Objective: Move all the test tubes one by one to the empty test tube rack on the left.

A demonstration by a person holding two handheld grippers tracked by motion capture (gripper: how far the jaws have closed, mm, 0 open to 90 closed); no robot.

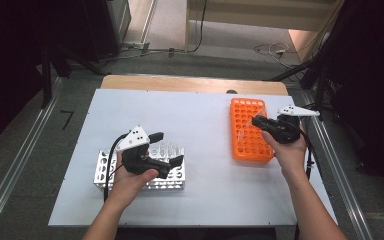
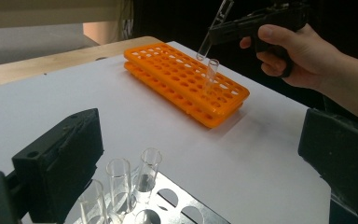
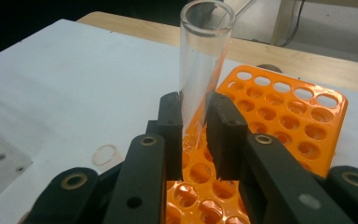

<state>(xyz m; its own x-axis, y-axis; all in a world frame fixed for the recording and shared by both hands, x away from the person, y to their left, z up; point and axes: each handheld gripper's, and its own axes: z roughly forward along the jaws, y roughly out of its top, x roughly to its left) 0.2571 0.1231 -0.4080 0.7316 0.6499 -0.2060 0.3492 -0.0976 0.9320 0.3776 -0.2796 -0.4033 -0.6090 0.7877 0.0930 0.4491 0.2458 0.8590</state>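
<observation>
1. In the right gripper view, the clear tube's (image 3: 204, 70) lower end is hidden between the black jaws.
2. The orange rack's (image 3: 289, 112) near end is hidden behind them.
3. The metal rack (image 2: 186, 205) is cut off by the left gripper view's bottom edge.

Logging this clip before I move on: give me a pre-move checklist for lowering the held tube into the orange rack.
1. Right gripper shut on the glass tube: ok.
2. Tube upright: not ok, it tilts.
3. Tube above the orange rack: ok.
4. Free holes in the rack: ok, one other tube stands in it.
5. Tube lined up with one hole: cannot tell.
6. Left gripper away from the rack: ok, it is open over the metal rack.
</observation>
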